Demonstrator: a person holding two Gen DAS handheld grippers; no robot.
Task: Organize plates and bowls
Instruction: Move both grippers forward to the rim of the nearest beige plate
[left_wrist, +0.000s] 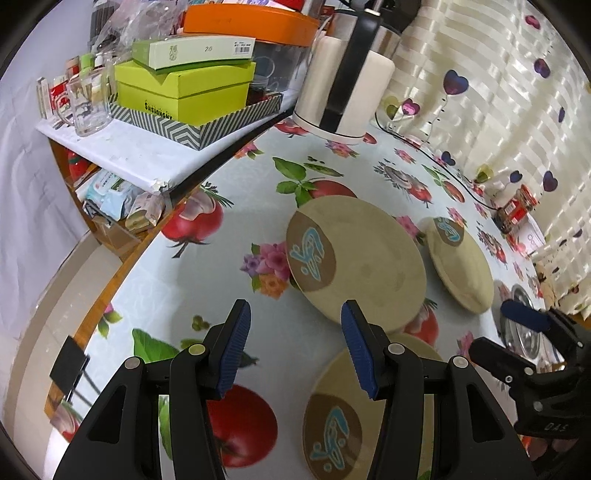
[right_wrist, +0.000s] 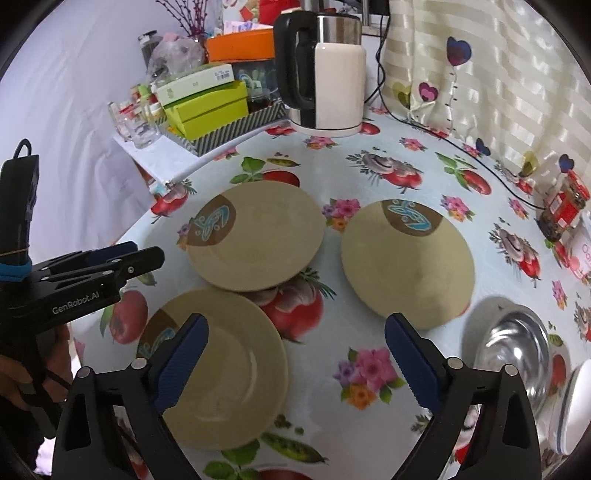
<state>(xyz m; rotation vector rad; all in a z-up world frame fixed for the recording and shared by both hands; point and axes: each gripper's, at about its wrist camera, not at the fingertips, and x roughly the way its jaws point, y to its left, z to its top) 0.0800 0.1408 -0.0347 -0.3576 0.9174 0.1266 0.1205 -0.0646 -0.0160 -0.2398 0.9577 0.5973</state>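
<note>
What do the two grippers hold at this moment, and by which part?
Nothing. The left gripper and the right gripper both stand open above the table, with empty fingers.

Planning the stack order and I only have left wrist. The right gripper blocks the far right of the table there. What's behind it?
Observer: A steel bowl, upright and empty, just to the right of the right-hand plate.
Operator: Anything past the bowl?
Observer: A white round item at the frame edge, beside the bowl. It is too cropped to identify.
Operator: Is the right gripper holding anything?
Observer: No. The right gripper is open with nothing between its pads, and it hovers partly over the near plate.
</note>
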